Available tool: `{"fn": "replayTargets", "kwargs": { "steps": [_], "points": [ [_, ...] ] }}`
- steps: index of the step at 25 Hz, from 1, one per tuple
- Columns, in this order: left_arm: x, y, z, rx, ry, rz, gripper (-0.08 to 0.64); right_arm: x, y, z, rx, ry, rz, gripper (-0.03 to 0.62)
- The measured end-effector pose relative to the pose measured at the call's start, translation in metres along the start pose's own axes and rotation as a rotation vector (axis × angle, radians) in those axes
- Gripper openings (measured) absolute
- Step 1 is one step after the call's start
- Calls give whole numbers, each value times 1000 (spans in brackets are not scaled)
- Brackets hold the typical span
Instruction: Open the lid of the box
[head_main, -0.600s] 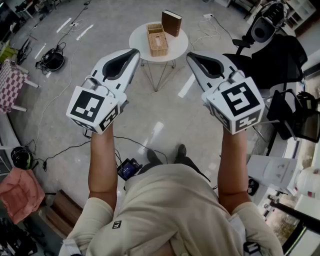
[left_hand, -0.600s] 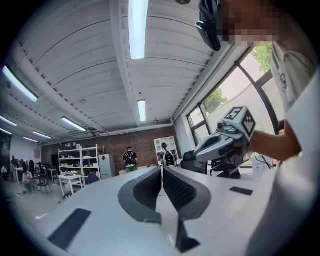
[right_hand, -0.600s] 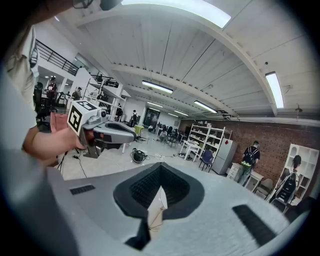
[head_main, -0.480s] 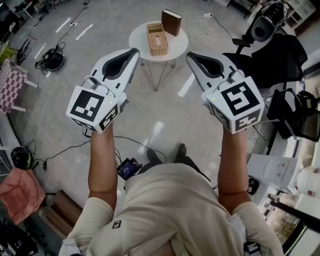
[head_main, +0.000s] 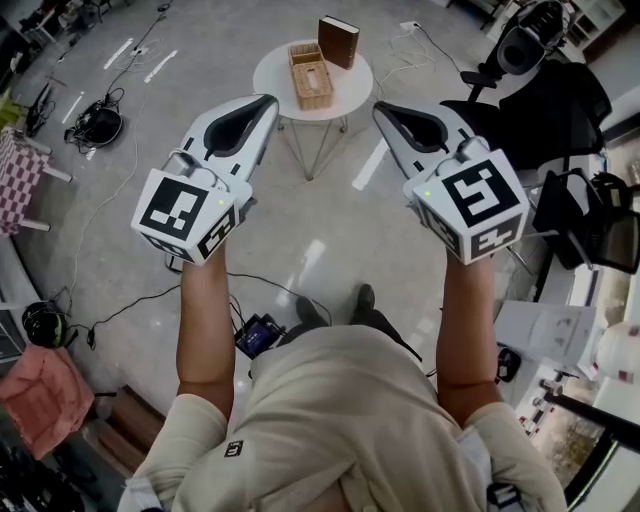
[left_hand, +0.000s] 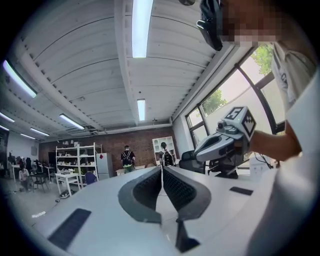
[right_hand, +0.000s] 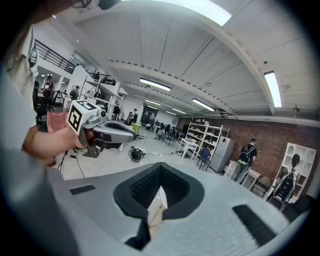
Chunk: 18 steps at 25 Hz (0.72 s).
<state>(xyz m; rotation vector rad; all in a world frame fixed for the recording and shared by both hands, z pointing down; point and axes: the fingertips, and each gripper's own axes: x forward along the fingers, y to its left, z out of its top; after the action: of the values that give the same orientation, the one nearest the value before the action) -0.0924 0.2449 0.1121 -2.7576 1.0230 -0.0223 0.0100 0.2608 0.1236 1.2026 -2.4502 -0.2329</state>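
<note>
Far ahead on the round white bench (head_main: 274, 74) sits the closed wicker box (head_main: 311, 78), a dark upright case (head_main: 338, 42) just behind it. Well short of it, the left tongs (head_main: 262, 104) and the right tongs (head_main: 386, 110) hang side by side, each pressed together and empty.

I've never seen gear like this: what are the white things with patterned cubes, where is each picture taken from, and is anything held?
They are hand-held tongs, one in each of a person's hands. The head view looks down from a camera on the person's head: left tongs, right tongs. The other two views come from cameras riding on each pair, looking along its jaws. Both pairs are shut and empty. Ahead stands a small round table with a woven box and a brown box, neither touched.
</note>
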Motion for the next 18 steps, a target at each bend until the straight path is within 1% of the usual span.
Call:
{"fn": "replayTargets", "kwargs": {
  "steps": [5, 8, 11, 18],
  "points": [
    [-3, 7, -4, -5, -3, -11, 12, 7, 5, -1, 2, 11, -11, -11],
    [-3, 11, -5, -12, 5, -16, 14, 11, 5, 2, 6, -6, -23, -9],
    [3, 15, -8, -10, -6, -23, 14, 15, -2, 4, 18, -31, -30, -8],
    [25, 19, -18, -17, 9, -10, 14, 28, -25, -7, 13, -24, -12, -8]
  ]
}}
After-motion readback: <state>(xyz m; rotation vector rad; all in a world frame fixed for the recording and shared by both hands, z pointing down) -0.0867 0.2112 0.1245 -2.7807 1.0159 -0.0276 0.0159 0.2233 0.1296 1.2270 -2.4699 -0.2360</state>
